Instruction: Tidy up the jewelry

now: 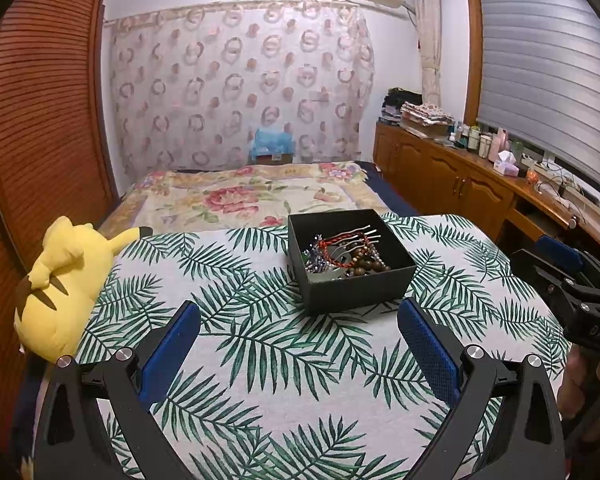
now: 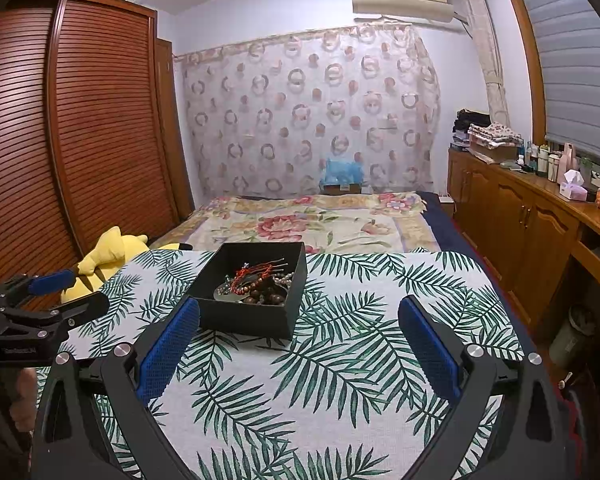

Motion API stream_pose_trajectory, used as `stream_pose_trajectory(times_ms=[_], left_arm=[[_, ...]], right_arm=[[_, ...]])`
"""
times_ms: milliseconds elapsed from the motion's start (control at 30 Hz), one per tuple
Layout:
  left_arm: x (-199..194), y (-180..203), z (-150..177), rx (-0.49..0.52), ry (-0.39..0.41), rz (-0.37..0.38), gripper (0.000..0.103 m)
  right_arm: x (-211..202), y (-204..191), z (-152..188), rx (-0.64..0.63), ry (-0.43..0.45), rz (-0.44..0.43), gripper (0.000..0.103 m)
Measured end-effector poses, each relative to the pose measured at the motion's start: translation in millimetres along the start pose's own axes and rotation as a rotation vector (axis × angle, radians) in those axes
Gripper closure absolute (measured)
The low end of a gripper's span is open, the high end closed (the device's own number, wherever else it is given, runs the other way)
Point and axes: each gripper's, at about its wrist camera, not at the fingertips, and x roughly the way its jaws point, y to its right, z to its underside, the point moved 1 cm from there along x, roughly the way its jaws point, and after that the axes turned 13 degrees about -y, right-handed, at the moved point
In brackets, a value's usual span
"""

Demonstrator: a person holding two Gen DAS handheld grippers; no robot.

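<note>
**Both Grippers Poised Over the Box**

The square black cardboard box (image 1: 350, 264) of tangled jewellery (image 1: 346, 256) sat on the palm-leaf cloth (image 1: 260, 340). Left gripper (image 1: 299, 328) and right gripper (image 2: 299, 328) hung spread, empty. Best bet: pinch one strand, lift slowly.

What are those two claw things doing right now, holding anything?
Left gripper: open, holding nothing, short of the black box of jewelry.
Right gripper: open, holding nothing.

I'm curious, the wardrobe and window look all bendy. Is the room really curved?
No: the fisheye lens bends things. In the left wrist view the wardrobe bows at the edge; in the right wrist view the window blind curves, while the black box mid-frame stays nearly straight.
</note>
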Motion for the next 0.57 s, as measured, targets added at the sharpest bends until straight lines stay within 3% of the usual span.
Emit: stream_pose_trajectory(times_ms=[567], left_arm=[[1.5, -2.5, -1.0, -0.004, -0.004, -0.006, 0.008]], right_arm=[[0.0, -0.4, 0.5, 0.001, 0.001, -0.001, 0.003]])
